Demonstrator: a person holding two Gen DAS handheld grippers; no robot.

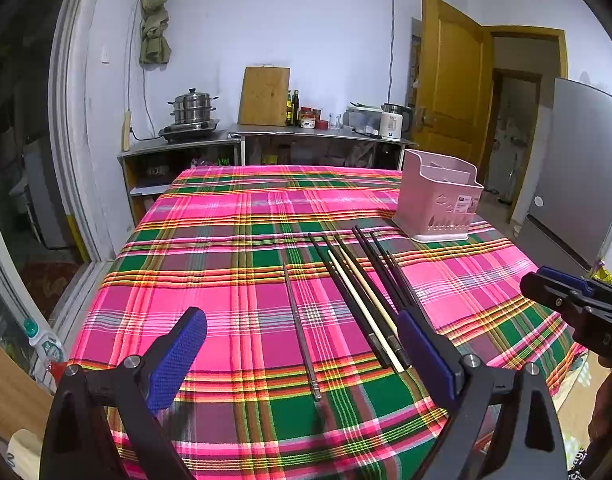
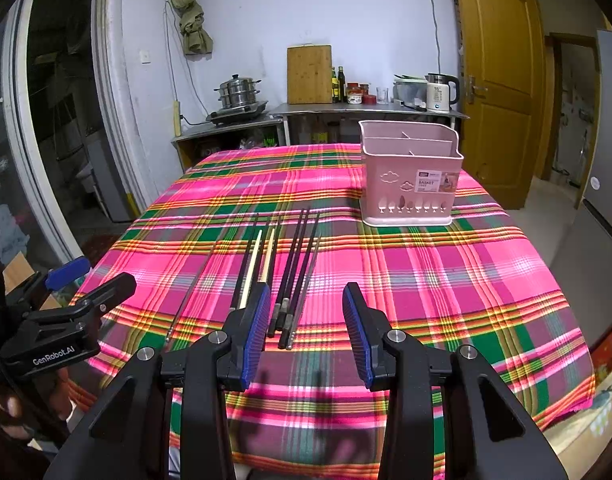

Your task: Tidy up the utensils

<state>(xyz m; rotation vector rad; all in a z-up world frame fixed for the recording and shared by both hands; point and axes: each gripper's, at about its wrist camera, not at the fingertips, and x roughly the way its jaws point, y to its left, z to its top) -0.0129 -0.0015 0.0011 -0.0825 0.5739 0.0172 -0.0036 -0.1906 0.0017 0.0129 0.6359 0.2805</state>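
Chopsticks lie loose on the plaid tablecloth (image 2: pixel 446 280), none yet in the pink holder (image 2: pixel 410 184) at far right. Leftmost, the lone metal chopstick (image 1: pixel 301 336) sits between the left gripper's (image 1: pixel 301 356) spread pads, untouched. The dark and pale chopsticks (image 2: pixel 261 272) lie ahead of the right gripper (image 2: pixel 306 324), also apart and empty. They look light, stiff, probably slippery; pinch one near mid-length.
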